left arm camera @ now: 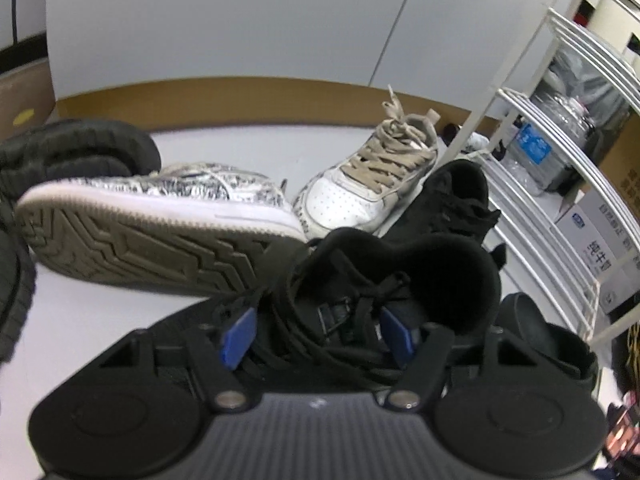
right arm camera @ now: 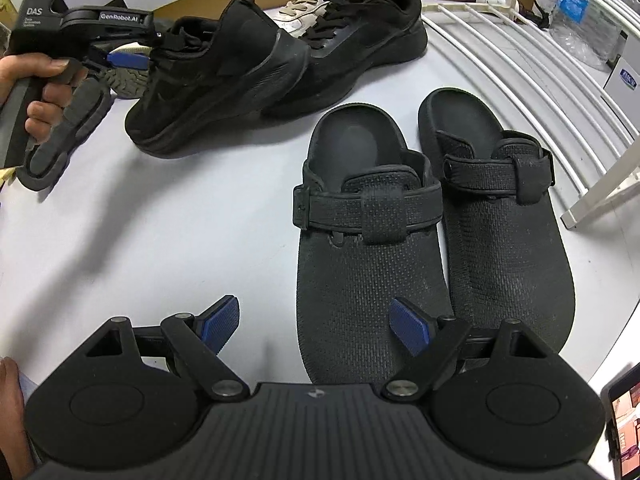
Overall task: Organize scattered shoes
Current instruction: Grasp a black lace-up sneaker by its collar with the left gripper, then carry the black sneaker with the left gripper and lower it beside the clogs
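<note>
Item: near black sneaker [right arm camera: 208, 80], left of its mate [right arm camera: 360, 36], far-left on surface [right arm camera: 160, 220] | Left hand-held gripper [left arm camera: 316, 336]: pads astride laced tongue, grip unconfirmed | Right hand-held gripper [right arm camera: 316, 328]: wide, empty, over clogs [right arm camera: 432, 248] | Handling: light, soft upper gives; you should pinch the collar or tongue firmly.

My clogs [right arm camera: 400, 264] look like matt woven-textured rubber; the black sneaker [right arm camera: 216, 80] looks like soft matt cloth; the rack [right arm camera: 520, 64] looks like smooth white-coated metal.
</note>
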`<state>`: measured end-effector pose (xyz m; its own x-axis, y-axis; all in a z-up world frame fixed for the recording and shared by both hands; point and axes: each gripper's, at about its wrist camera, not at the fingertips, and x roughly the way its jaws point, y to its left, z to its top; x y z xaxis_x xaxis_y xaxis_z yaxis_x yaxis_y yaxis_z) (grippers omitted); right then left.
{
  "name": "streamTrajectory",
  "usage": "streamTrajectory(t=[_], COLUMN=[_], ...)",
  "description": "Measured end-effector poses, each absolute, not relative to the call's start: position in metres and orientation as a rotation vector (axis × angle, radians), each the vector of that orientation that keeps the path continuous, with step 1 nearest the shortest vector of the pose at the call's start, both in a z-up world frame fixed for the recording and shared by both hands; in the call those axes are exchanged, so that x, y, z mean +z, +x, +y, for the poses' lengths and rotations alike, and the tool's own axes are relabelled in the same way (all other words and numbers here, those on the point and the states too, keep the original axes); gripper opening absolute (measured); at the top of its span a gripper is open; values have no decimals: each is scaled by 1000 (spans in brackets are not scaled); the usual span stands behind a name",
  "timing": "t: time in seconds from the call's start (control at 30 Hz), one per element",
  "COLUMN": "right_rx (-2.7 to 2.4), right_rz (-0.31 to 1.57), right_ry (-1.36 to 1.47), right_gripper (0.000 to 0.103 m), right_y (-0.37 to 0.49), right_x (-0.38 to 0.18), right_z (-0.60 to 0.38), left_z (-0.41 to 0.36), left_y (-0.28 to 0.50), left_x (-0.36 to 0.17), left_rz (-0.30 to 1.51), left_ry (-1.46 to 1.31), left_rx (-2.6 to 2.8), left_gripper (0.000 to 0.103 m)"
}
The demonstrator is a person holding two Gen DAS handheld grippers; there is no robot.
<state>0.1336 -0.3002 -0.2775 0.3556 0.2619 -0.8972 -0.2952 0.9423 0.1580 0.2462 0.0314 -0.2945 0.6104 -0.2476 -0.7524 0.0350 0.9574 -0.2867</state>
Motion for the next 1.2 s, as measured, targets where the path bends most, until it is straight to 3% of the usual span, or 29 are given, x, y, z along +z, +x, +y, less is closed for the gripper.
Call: streamTrajectory(t=[0.13, 0.17, 0.23, 0.3, 0.4, 1.2], right_rx=[378, 385, 401, 412, 415, 443], right_rz=[1162, 1161, 1160, 1160, 1168, 1157], right_ry=[-37, -40, -45, -45, -52, -35], right_gripper=[86, 86, 86, 86, 86, 86], right_y=[134, 133, 131, 130, 130, 122], right_x=[-278, -278, -278, -278, -280, -282], right_z=[-294, -291, -287, -284, -283, -274], left_z=[39, 40, 43, 46, 53, 67], left_y=[251, 252, 254, 253, 251, 207], left_x=[-304, -306, -310, -310, -309, -269], left_rz=[911, 914, 922, 913, 899, 892], left_ry=[-358, -377, -412, -412, -433, -548], left_rx=[-162, -162, -180, -187, -188, -357], left_gripper=[56, 45, 36, 18, 6, 4])
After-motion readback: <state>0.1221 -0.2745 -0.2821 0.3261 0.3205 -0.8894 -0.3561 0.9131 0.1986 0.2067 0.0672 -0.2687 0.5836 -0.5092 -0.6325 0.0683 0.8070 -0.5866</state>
